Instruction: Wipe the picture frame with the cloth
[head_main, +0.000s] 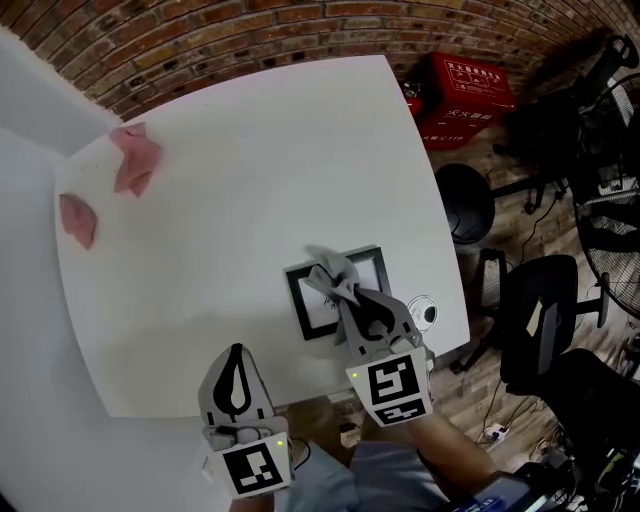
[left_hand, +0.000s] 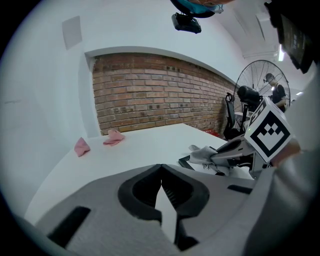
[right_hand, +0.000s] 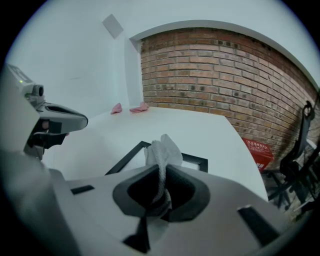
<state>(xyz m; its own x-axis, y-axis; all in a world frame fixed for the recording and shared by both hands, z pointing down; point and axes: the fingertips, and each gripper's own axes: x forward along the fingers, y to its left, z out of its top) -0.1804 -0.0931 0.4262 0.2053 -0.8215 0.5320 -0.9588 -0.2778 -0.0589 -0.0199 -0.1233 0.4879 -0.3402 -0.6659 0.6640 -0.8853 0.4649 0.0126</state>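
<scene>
A black picture frame (head_main: 300, 300) lies flat on the white table (head_main: 250, 190) near its front right edge; its far corner shows in the right gripper view (right_hand: 197, 161) and its near corner in the left gripper view (left_hand: 186, 161). My right gripper (head_main: 352, 296) is shut on a grey cloth (head_main: 335, 275), which bunches up over the frame's middle (right_hand: 161, 150). The left gripper (head_main: 236, 357) hovers at the table's front edge, left of the frame, jaws shut with nothing between them (left_hand: 161, 169).
Two pink cloths (head_main: 135, 160) (head_main: 78, 218) lie at the table's far left. A round clear object (head_main: 424, 311) sits by the right edge. A red box (head_main: 465, 95), a black chair (head_main: 540, 320) and a fan (head_main: 610, 200) stand on the floor to the right.
</scene>
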